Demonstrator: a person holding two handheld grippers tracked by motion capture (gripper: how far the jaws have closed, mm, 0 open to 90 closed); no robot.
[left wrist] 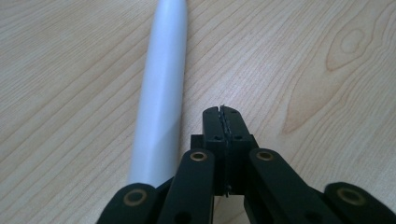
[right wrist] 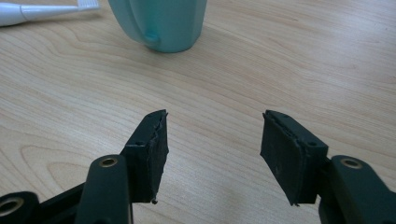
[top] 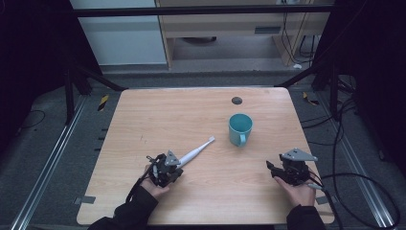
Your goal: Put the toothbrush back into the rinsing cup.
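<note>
High view: I see a light wooden desk with a white electric toothbrush lying slanted near the middle, its bristle head pointing up and to the right. A teal plastic mug with a handle stands upright just to the right of the brush head, apart from it, its handle turned toward me. A small dark round disc sits in the desk surface behind the mug. Nothing lies between either hand and the toothbrush or mug.

My left tool sits at the thick handle end of the toothbrush. In the left gripper view its jaws are pressed together with nothing between them, and the smooth white toothbrush handle runs along the desk just to their left, beside them rather than gripped.

My right tool rests near the desk's right front, well apart from the toothbrush. In the right gripper view its jaws stand spread over bare wood, holding nothing, with the mug ahead and the brush head beyond at upper left.
</note>
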